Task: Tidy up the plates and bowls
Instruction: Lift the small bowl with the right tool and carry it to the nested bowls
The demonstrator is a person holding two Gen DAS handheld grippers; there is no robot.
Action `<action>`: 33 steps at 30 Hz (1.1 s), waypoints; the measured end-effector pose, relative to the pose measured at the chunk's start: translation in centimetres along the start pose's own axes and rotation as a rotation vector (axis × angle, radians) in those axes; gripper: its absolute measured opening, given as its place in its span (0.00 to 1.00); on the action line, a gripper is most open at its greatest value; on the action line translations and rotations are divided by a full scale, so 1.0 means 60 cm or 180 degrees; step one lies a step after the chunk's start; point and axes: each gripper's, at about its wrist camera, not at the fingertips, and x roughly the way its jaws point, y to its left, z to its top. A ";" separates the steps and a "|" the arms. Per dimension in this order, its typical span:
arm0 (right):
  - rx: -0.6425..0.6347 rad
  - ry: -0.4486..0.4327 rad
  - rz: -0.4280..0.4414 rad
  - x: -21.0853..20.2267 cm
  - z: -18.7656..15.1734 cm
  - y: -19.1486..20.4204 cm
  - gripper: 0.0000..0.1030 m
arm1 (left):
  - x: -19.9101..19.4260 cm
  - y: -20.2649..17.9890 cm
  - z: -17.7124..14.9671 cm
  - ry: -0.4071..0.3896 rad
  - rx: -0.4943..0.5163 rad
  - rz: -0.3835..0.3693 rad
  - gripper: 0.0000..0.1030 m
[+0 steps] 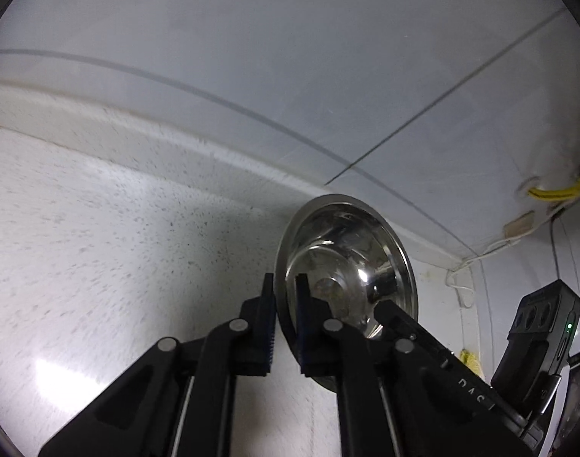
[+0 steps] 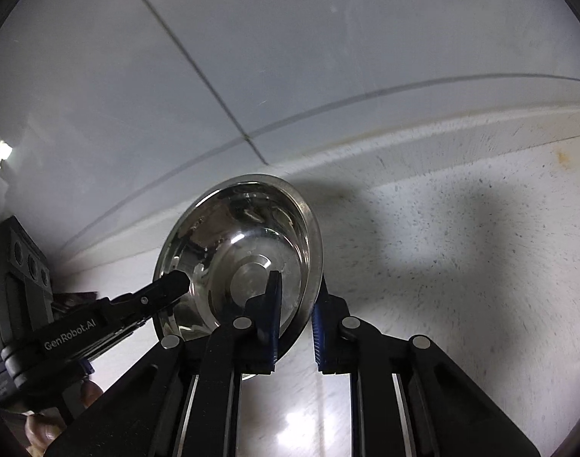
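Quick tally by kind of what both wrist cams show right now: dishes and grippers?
Steel bowl: 1, gripped at opposite rims by both grippers
Grippers: 2, left gripper and right gripper
Plates: 0 visible
Total: 3

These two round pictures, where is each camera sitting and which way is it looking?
Left wrist view: sits on the left gripper, looking along its fingers, down at the steel bowl, whose rim they pinch; the right gripper pokes in at the right.
Right wrist view: sits on the right gripper, clamped on the opposite rim; the left gripper and some fingers show at the left.
Shared: the bowl, speckled counter, tiled wall, each other's gripper.
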 end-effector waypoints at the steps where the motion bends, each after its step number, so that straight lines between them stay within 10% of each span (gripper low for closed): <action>1: -0.0004 -0.0039 0.0026 -0.018 -0.003 0.008 0.13 | -0.017 -0.008 -0.004 -0.0027 0.0013 -0.0009 0.08; 21: -0.0332 -0.0805 0.0232 -0.381 -0.100 0.153 0.13 | -0.441 -0.186 -0.144 -0.0606 0.0612 -0.0341 0.08; 33: -0.0371 -0.0826 0.0022 -0.517 -0.246 0.087 0.13 | -0.445 -0.235 -0.321 -0.0281 0.0831 -0.0562 0.08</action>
